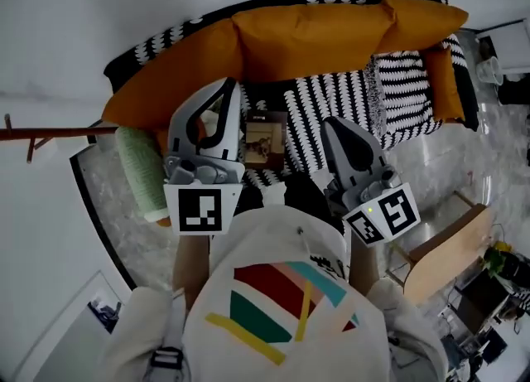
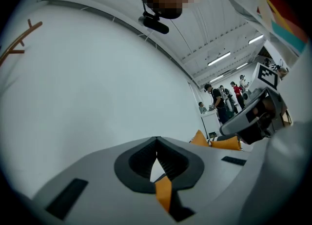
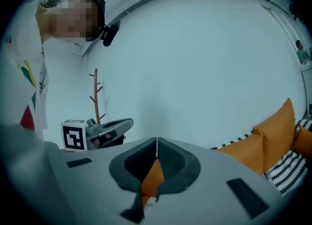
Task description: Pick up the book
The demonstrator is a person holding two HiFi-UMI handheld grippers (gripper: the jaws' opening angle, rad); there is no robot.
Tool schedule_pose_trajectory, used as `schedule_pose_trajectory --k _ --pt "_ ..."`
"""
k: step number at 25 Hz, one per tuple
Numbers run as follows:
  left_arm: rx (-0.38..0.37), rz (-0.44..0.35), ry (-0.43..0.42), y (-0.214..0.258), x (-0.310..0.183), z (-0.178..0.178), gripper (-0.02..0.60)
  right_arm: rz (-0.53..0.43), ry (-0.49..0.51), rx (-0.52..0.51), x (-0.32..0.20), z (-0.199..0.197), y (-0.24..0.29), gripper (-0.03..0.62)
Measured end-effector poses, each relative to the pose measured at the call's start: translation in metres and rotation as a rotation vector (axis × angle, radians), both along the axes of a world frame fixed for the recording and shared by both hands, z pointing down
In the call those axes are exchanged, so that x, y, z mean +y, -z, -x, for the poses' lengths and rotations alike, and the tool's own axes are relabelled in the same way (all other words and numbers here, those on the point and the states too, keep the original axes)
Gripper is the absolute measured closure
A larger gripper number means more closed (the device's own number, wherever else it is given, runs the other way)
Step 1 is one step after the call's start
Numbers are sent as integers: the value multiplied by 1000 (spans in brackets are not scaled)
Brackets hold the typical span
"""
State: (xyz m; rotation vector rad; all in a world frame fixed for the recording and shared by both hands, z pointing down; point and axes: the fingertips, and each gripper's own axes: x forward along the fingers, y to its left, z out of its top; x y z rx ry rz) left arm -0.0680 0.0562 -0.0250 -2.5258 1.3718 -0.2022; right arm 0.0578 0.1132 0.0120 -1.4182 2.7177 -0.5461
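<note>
Head view: person in a white shirt with coloured stripes holds both grippers out over a sofa covered in a black-and-white pattern, orange cushions along its back. The book, brownish cover up, lies flat on the sofa seat, in the gap between the two grippers as seen from above, just beside the left gripper and a bit further from the right gripper. Left gripper view: jaw tips pressed together, nothing pinched, only white wall and a sliver of orange cushion show through the hollow behind the tips. Right gripper view: jaws also pressed together and empty, same orange showing through the hollow. Neither gripper has the book. A green rolled cushion sits at the sofa's left end beside the left gripper; a wooden coat stand is against the wall on the left, a light wooden side table on the floor at right. People stand far off in the background of the left gripper view
</note>
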Motion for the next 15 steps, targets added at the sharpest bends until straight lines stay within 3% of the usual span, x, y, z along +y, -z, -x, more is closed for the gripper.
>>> schedule_pose_trajectory --k 4,8,9,10,11,15 --pt "-22 39 11 -16 -4 -14 575 -12 55 -4 -20 5 -3 579" --pt "-4 59 -8 -29 -9 -26 575 35 6 -100 -34 -3 -16 572" --pt "21 98 -7 -39 -10 -28 575 62 -6 -126 -36 -6 -25 517" --pt "45 141 -3 -50 -11 -30 575 91 -16 -151 -40 -10 -36 395" --pt "61 176 3 -62 -12 -32 575 119 -26 -171 -44 -13 -50 332" --pt "36 246 12 -115 -20 -39 575 258 17 -142 -57 -21 -133 303"
